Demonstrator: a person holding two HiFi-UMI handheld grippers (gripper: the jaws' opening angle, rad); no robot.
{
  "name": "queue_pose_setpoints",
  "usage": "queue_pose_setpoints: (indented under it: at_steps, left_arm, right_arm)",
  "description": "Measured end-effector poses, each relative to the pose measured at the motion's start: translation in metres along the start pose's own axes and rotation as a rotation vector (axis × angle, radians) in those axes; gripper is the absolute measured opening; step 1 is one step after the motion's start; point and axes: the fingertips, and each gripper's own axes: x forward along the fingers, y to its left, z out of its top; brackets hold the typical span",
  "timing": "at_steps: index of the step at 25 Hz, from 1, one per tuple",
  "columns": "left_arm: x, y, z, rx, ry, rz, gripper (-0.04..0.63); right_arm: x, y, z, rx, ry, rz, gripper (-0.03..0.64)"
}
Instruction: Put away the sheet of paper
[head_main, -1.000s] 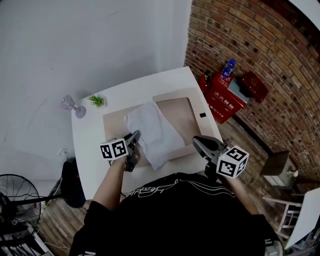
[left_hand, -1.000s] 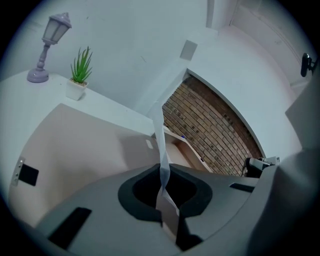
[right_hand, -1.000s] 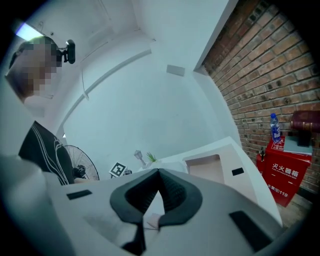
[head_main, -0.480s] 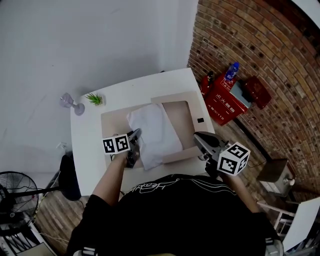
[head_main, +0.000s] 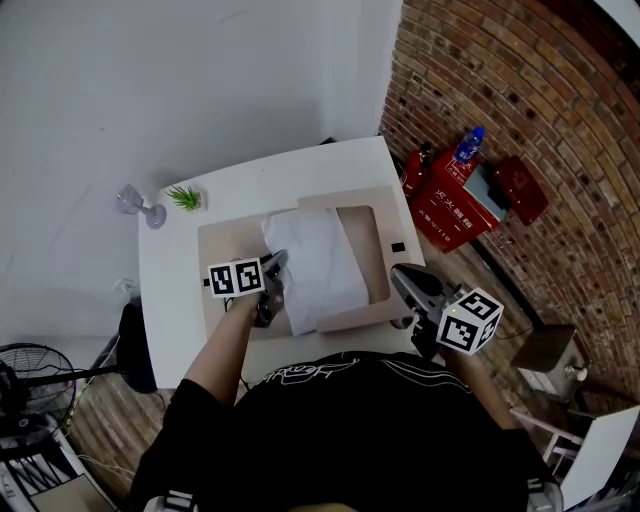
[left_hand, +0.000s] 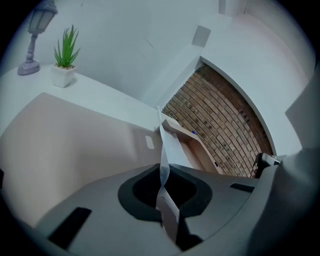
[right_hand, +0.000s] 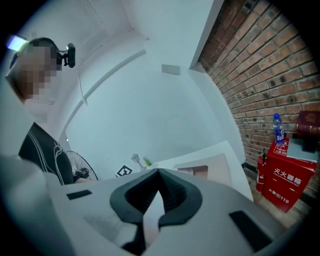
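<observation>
White and thin, the sheet of paper lies across the middle of a pale brown flat cardboard case. The case is spread open on the white tabletop and reaches almost to its right edge. The right half of the case has a raised rim. The sheet covers a part of that half and a part of the flat left half.

Your left tool is clenched on the left border of the sheet, in the near left part of the tabletop. In the left gripper view the paper passes edge-on between the two jaws. They press it from both sides, and it is a little twisted at that place.

Your right tool hangs at the right edge of the tabletop, close to the near right corner and just beside the rim of the case. It is apart from the sheet. Its jaws meet at the tips and nothing is between them. Whether it touches the case, I cannot tell.

At the far left corner of the tabletop stand a small green plant in a white pot and, next to it, a lilac lamp-shaped ornament. On the floor beyond the right edge, a red box stands at the brick wall.
</observation>
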Motion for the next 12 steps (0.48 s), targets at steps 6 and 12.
queue_pose_setpoints:
  at_steps: [6, 12]
  left_arm:
    - [0.016, -0.006, -0.001, 0.002, 0.033, 0.005, 0.04]
    - [0.033, -0.017, 0.001, -0.011, 0.042, -0.008, 0.04]
  right_arm:
    - [-0.007, -0.01, 0.002, 0.006, 0.006, -0.006, 0.002]
    - [-0.011, -0.02, 0.006, 0.007, 0.002, -0.006, 0.002]
